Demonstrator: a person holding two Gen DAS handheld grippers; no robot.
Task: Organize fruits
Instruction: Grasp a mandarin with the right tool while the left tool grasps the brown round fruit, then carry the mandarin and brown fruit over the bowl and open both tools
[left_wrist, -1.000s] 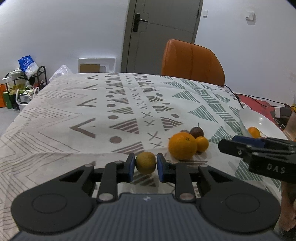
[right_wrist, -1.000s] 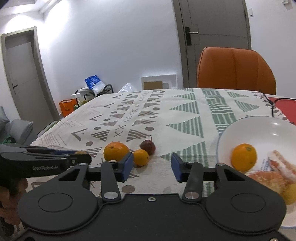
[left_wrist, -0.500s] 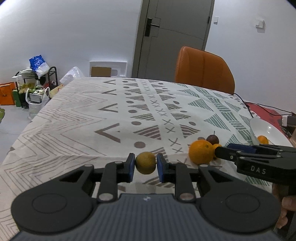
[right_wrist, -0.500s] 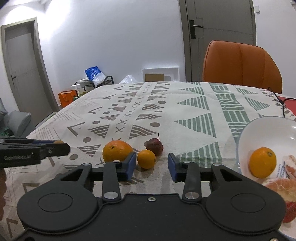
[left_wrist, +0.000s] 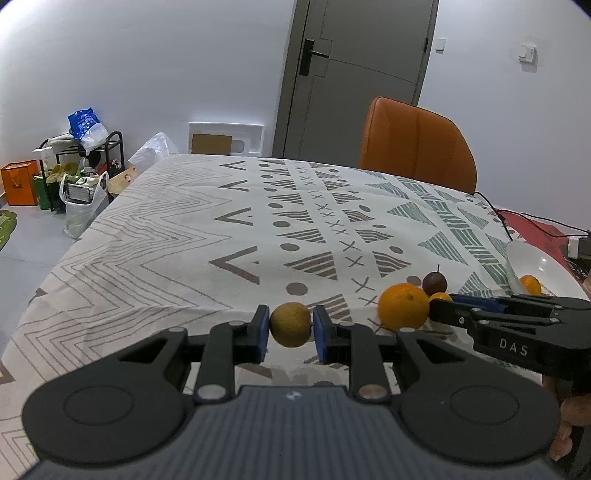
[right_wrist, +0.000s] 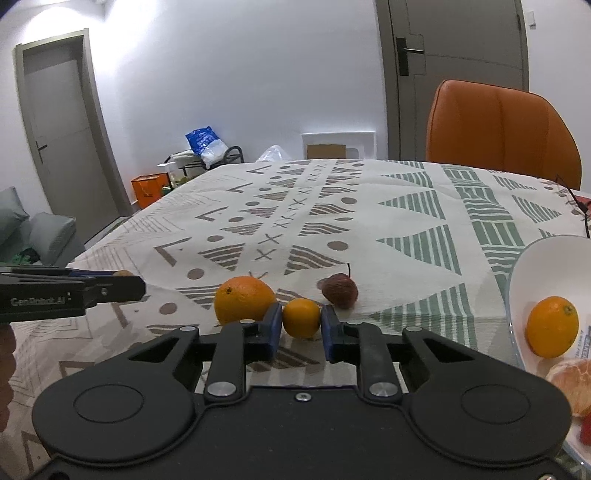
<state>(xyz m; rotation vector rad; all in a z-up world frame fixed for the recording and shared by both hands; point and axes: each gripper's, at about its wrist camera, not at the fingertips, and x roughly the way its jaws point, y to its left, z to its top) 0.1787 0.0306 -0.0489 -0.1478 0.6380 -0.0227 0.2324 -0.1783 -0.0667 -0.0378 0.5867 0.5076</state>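
Note:
My left gripper (left_wrist: 290, 328) is shut on a yellow-green lemon (left_wrist: 290, 324) held above the patterned tablecloth (left_wrist: 184, 240). My right gripper (right_wrist: 301, 328) has its blue pads on either side of a small orange (right_wrist: 301, 317) that rests on the cloth; a sliver of space shows at the pads. A large orange (right_wrist: 243, 300) lies to its left and a dark red fruit (right_wrist: 340, 290) just behind. The white bowl (right_wrist: 532, 258) at right holds an orange (right_wrist: 552, 326) and peeled segments (right_wrist: 570, 380).
An orange chair (right_wrist: 502, 129) stands at the table's far side. A black cable (left_wrist: 495, 206) runs over the far right of the table. The left gripper body (right_wrist: 66, 293) shows at the left in the right wrist view.
My right gripper has moved forward and left and its jaws have narrowed around the small orange. My left gripper has drawn back and up with the lemon still in it.

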